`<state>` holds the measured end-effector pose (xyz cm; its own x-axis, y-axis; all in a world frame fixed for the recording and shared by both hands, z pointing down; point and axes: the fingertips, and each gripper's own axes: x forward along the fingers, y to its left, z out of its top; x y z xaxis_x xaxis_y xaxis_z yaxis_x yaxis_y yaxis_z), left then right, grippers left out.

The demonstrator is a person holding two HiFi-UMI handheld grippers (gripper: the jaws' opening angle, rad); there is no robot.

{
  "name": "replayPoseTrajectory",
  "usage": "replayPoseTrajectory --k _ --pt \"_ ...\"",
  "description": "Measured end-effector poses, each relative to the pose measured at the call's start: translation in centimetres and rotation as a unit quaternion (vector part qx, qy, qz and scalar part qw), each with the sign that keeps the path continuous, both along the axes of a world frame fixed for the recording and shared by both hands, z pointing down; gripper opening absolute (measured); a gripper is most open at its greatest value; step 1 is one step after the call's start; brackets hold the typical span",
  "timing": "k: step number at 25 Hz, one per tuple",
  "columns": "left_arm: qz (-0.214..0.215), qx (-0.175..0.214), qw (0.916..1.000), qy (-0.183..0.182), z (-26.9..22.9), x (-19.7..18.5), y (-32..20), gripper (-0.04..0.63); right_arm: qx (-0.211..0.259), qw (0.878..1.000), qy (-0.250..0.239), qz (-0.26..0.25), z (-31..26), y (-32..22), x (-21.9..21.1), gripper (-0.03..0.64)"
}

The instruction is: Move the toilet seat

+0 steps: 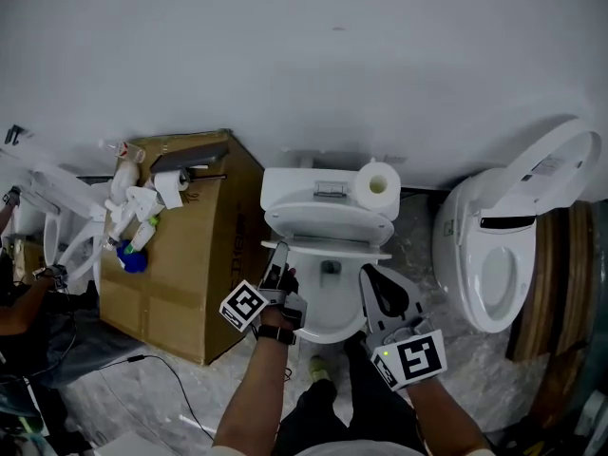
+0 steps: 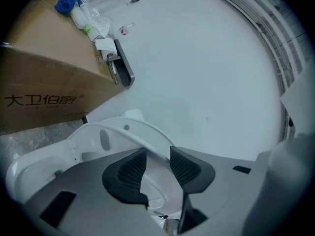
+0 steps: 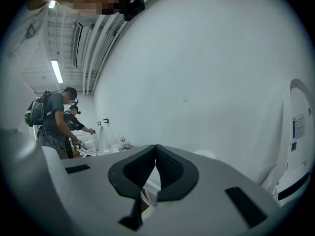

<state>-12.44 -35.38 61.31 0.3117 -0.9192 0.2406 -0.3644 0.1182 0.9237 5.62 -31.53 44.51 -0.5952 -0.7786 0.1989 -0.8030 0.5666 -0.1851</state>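
A white toilet [image 1: 328, 316] stands against the wall in the head view, its seat [image 1: 328, 226] raised toward the tank. A toilet roll [image 1: 377, 186] sits on the tank. My left gripper [image 1: 278, 256] is at the seat's left edge. In the left gripper view, the left gripper [image 2: 158, 155] is open, and the white seat rim [image 2: 113, 131] runs through the gap without either pad pressing on it. My right gripper [image 1: 369, 275] hangs over the bowl's right side. The right gripper [image 3: 155, 155] has its tips together and holds nothing.
A cardboard box [image 1: 180, 255] topped with spray bottles [image 1: 133, 212] stands left of the toilet. A second toilet [image 1: 494, 264] with its lid up stands at the right. People [image 3: 54, 117] work far off to the left. A cable [image 1: 161, 373] lies on the floor.
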Motion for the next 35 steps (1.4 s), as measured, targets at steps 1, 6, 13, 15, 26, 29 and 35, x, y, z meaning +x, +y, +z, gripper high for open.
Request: replayPoseTrajectory --k 1,6,13,15,26,29,35 --pt "-0.001 0.005 1.0000 0.005 -0.2 0.2 -0.8 0.156 -0.002 1.000 0.000 -0.003 0.2 -0.6 0.0 0.014" --pt "-0.015 0.036 0.9977 0.055 -1.8 1.4 -4.0 0.159 -0.010 1.000 -0.002 -0.018 0.7 -3.7 -0.3 0.014" --pt "-0.015 0.017 0.9997 -0.013 -0.4 0.5 -6.3 0.158 -0.013 0.999 -0.004 -0.030 1.1 -6.8 -0.5 0.014" --pt "-0.014 0.019 0.9996 -0.016 -0.4 0.6 -7.1 0.158 -0.016 0.999 -0.004 -0.031 1.4 -7.3 -0.4 0.014" --pt "-0.016 0.026 0.9991 -0.030 -0.3 0.5 -7.9 0.158 -0.021 0.999 -0.004 -0.032 2.0 -8.2 0.4 0.014" --pt "-0.006 0.021 0.9989 -0.042 -0.3 0.6 -7.6 0.156 -0.021 0.999 -0.004 -0.032 1.8 -8.1 0.5 0.014" --pt "0.037 0.025 0.9949 -0.090 -2.4 0.5 -7.7 0.123 -0.012 0.999 0.000 -0.043 0.9 -7.0 -0.2 0.014"
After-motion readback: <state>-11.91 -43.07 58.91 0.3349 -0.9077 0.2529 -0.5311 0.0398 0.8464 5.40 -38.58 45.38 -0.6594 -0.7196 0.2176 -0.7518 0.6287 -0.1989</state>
